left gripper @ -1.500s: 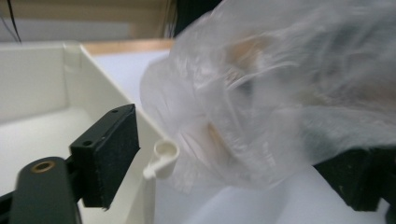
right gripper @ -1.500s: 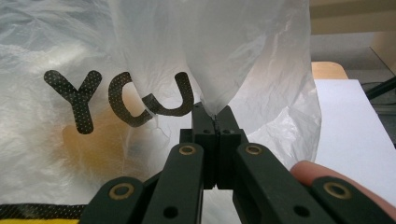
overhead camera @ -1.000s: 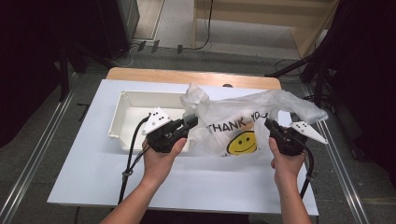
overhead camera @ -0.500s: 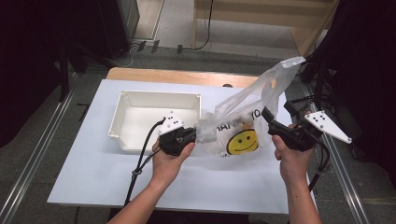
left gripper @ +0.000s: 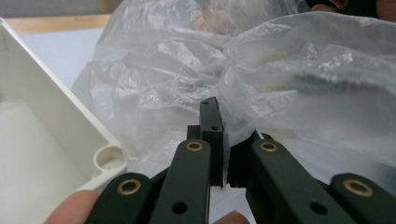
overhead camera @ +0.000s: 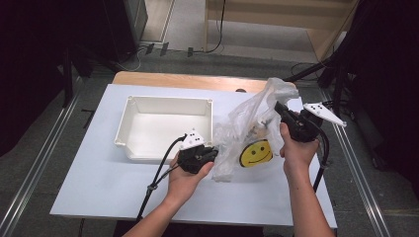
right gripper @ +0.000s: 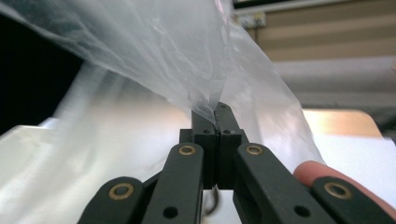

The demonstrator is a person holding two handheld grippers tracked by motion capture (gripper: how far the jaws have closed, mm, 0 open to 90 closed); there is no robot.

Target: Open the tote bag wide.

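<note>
A clear plastic bag (overhead camera: 245,121) printed with a yellow smiley face (overhead camera: 256,153) stands bunched on the white table, with dim contents inside. My left gripper (overhead camera: 215,153) is low at the bag's bottom left, shut on a fold of film (left gripper: 261,98); in the left gripper view the pinch sits at the left gripper's jaw tips (left gripper: 217,122). My right gripper (overhead camera: 277,106) is raised at the bag's upper right. Its jaws have just been closing and are shut on the bag's top edge (right gripper: 187,60), which rises from the right gripper's tips (right gripper: 216,113).
An empty white tray (overhead camera: 163,100) sits left of the bag, its corner (left gripper: 109,156) close to my left gripper. The table (overhead camera: 94,187) ends at a wooden strip (overhead camera: 183,79) at the back. Metal rails run along both sides.
The bag was spread wide between the grippers and is now bunched upright. My right gripper rose with the bag's top edge. My left gripper sank toward the table and shifted right.
</note>
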